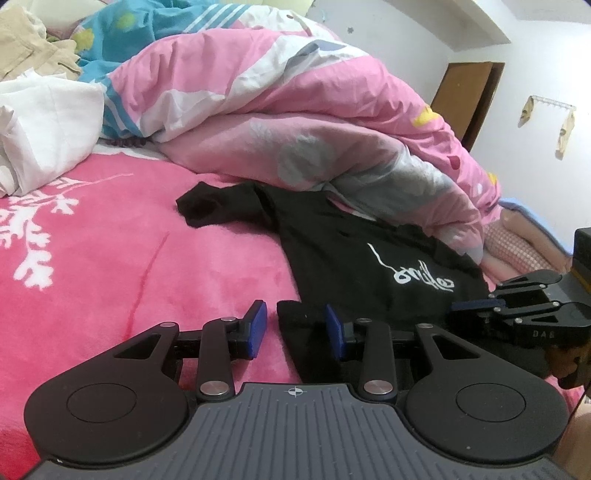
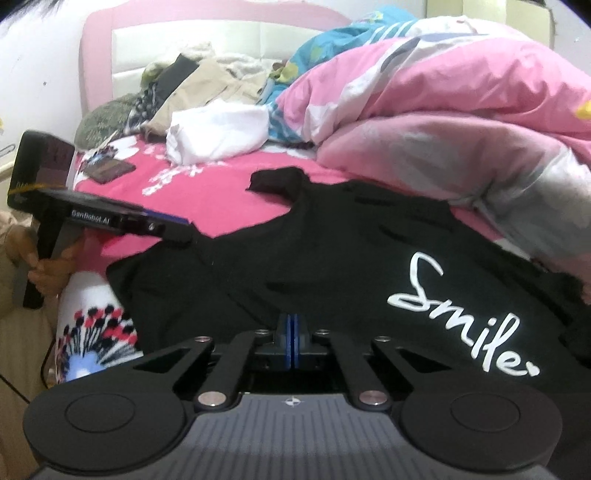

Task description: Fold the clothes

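A black T-shirt (image 1: 343,251) with white "Smile" script lies spread on the pink fleece blanket (image 1: 110,266), its far side tucked under the duvet. My left gripper (image 1: 295,328) is open, and the shirt's near hem corner lies between its blue pads (image 1: 258,328). In the right wrist view the left gripper (image 2: 181,232) shows side-on, its tip at the edge of the T-shirt (image 2: 332,258). My right gripper (image 2: 291,339) has its pads pressed together at the shirt's hem. In the left wrist view the right gripper (image 1: 472,305) is closed flat on that hem.
A bulky pink duvet (image 1: 295,110) is heaped behind the shirt. A white garment (image 2: 218,136) and beige clothes (image 2: 207,88) sit near the headboard (image 2: 184,33). A dark flat item (image 2: 109,171) lies on the blanket. A hand (image 2: 48,277) holds the left gripper's handle.
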Action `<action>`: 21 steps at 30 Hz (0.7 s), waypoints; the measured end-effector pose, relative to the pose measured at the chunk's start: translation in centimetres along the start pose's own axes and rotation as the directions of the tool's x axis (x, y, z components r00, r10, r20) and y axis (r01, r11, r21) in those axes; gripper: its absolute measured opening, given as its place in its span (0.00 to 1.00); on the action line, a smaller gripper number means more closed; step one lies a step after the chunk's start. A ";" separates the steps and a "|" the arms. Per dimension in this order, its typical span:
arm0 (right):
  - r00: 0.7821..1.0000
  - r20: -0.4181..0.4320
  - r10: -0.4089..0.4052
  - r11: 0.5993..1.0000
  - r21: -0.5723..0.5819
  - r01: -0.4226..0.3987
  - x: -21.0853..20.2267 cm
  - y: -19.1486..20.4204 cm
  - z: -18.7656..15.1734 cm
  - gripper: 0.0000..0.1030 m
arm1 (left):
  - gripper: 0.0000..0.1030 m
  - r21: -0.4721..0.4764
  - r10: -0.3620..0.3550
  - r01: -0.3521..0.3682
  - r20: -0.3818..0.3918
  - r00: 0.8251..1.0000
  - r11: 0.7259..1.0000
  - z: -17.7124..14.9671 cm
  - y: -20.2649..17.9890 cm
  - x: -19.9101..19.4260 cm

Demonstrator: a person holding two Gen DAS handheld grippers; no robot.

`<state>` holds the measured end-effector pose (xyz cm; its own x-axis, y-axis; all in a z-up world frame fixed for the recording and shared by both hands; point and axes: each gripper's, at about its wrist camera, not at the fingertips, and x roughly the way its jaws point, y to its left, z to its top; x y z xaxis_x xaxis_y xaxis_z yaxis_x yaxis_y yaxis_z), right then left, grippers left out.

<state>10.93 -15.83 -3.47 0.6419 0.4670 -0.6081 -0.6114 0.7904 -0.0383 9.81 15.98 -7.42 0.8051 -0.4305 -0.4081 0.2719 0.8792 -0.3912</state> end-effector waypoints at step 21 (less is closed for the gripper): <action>0.990 0.029 -0.136 0.972 0.198 0.127 -2.0 -3.1 -1.1 0.04 | 0.37 -0.022 0.000 0.000 -0.037 0.999 1.000 0.1 0.1 0.6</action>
<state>11.03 -19.65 -2.97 0.7320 0.3667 -0.5742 -0.4209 0.9061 0.0422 10.40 15.85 -7.66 0.7850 -0.4380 -0.4381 0.2596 0.8747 -0.4093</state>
